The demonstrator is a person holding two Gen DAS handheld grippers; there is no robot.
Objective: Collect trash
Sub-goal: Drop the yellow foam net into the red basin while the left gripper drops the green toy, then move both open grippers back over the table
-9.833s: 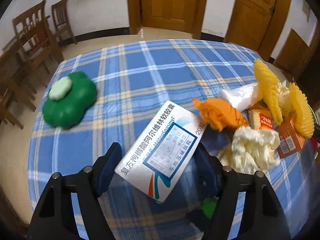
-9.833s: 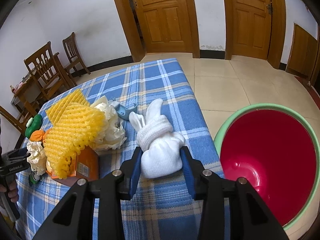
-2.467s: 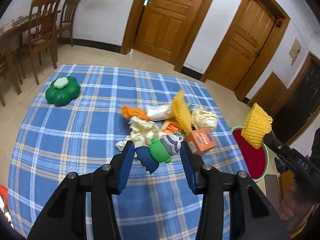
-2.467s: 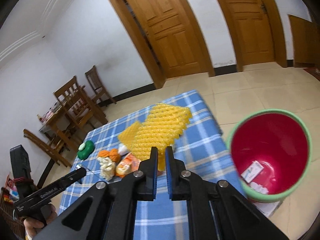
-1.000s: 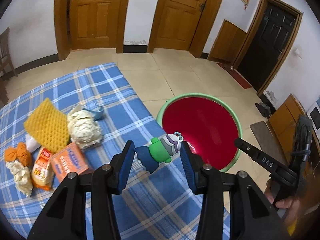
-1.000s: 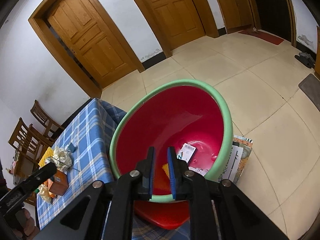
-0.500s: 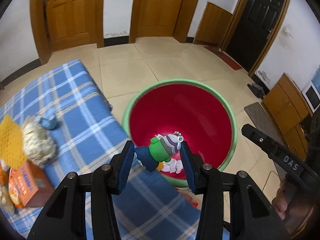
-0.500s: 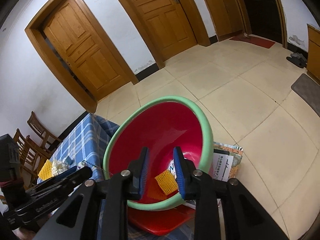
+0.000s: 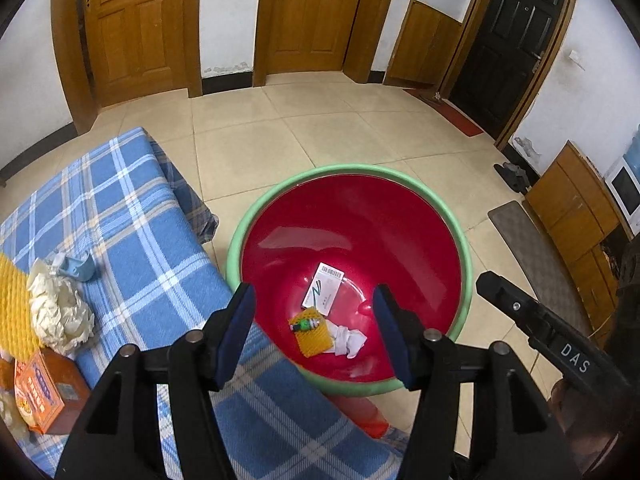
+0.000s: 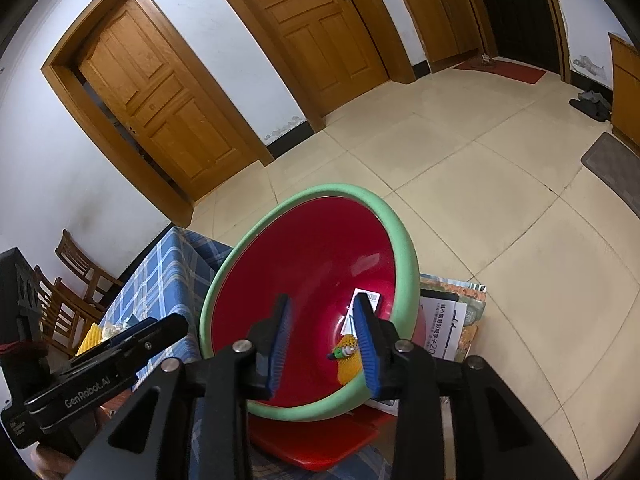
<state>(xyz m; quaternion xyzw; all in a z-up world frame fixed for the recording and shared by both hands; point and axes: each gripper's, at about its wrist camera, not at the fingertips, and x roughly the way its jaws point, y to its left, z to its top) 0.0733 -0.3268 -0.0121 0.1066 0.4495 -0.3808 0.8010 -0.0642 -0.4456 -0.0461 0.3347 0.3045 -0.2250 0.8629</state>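
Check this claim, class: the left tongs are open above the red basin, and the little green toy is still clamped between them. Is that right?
Not quite. The left tongs are open above the red basin, but they hold nothing. The left wrist view shows the little green toy lying in the basin on the yellow foam net.

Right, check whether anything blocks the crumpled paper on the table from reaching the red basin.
Nothing visible does. The crumpled paper lies on the blue cloth, and only bare cloth separates it from the red basin, which sits open-topped below the table edge.
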